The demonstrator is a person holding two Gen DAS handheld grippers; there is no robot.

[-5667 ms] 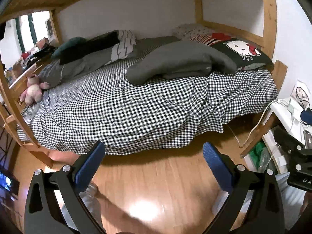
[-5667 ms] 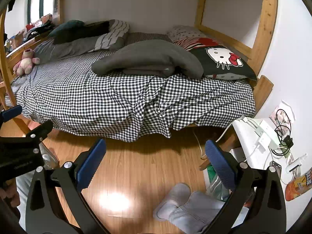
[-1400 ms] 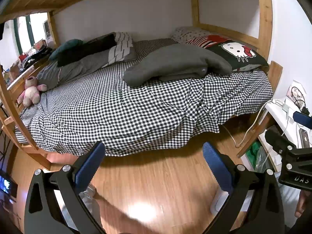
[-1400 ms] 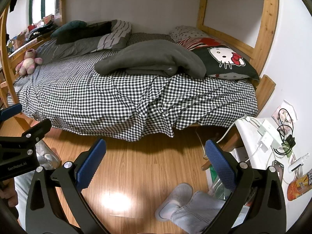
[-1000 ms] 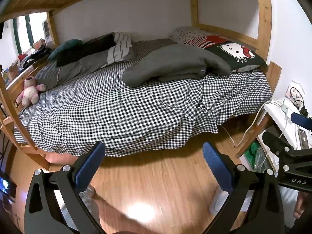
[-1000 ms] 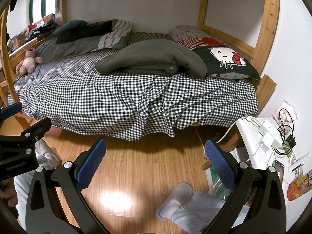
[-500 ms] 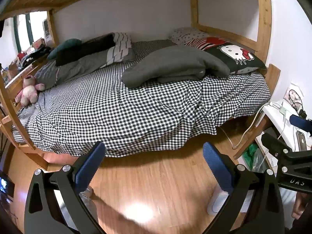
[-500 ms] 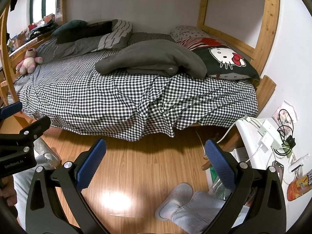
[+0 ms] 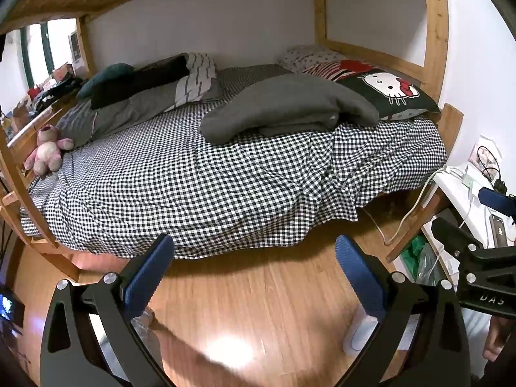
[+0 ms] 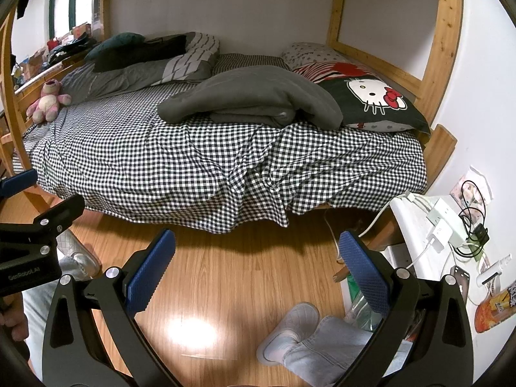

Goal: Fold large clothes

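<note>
left tool (image 9: 251,274): level over the wooden floor (image 9: 264,293), aimed at the bed (image 9: 193,187), jaws wide apart, empty | right tool (image 10: 254,267): same pose, agape, empty | grey garment (image 10: 254,100): bunched on the checked sheet beside the cat-print pillow (image 10: 374,100), well apart from both tools

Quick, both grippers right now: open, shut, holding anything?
Left gripper: open, holding nothing, over the wooden floor.
Right gripper: open, holding nothing; the grey garment lies untouched on the bed.
</note>
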